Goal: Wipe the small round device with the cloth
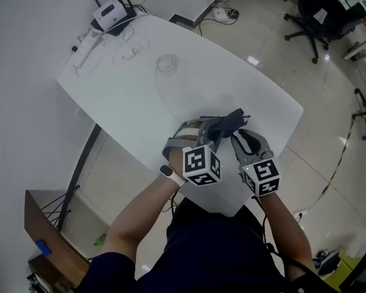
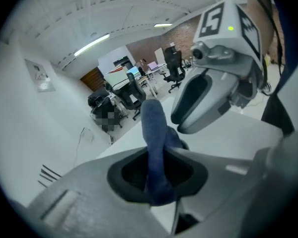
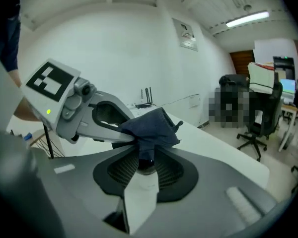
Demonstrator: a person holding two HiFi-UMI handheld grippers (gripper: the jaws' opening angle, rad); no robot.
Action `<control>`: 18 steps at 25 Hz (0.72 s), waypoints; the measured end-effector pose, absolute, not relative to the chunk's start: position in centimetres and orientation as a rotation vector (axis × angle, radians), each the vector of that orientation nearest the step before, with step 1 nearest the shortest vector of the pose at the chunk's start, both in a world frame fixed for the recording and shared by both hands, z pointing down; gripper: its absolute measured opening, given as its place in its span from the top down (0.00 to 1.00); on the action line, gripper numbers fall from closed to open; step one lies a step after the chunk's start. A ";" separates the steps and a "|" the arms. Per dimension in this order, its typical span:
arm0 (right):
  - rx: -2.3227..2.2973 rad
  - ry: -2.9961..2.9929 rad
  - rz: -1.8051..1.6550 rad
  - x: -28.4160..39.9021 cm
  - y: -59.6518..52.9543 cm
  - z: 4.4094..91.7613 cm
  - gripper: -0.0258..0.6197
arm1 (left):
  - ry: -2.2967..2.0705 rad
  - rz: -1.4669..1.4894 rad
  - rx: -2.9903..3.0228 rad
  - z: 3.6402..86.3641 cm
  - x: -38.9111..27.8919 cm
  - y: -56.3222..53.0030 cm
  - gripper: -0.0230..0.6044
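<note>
A dark blue cloth (image 1: pixel 232 119) hangs between my two grippers above the white table (image 1: pixel 128 96), close to its near edge. My left gripper (image 1: pixel 215 126) is shut on the cloth (image 2: pixel 156 133), which stands up out of its jaws in the left gripper view. My right gripper (image 1: pixel 240 134) holds the small round device (image 3: pixel 145 165), a dark rounded thing pinched between its pads. In the right gripper view the cloth (image 3: pixel 151 125) drapes over the top of the device, and the left gripper (image 3: pixel 120 128) reaches in from the left. The right gripper (image 2: pixel 208 103) shows at upper right in the left gripper view.
A router with antennas (image 1: pixel 113 11) and a power strip (image 1: pixel 85 41) sit at the table's far corner, with thin cables (image 1: pixel 168 63) lying further in. A wooden shelf (image 1: pixel 49 224) stands lower left. Office chairs (image 1: pixel 317 11) stand on the floor beyond.
</note>
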State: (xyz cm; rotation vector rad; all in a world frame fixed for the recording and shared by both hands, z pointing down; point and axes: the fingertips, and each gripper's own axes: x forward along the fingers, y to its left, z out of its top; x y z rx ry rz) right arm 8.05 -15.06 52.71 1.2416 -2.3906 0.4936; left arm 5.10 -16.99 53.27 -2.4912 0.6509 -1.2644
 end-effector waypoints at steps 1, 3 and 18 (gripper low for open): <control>1.227 -2.389 0.443 7.5 -15.3 52.6 0.80 | 0.687 -1.270 -2.525 53.4 4.6 -17.6 0.85; 1.195 -2.394 0.360 6.3 -15.7 52.2 0.79 | 0.755 -1.281 -2.585 53.8 3.6 -18.8 0.85; 1.100 -2.392 0.320 5.1 -16.7 53.4 0.77 | 0.895 -1.586 -2.797 62.7 -0.3 -20.6 0.85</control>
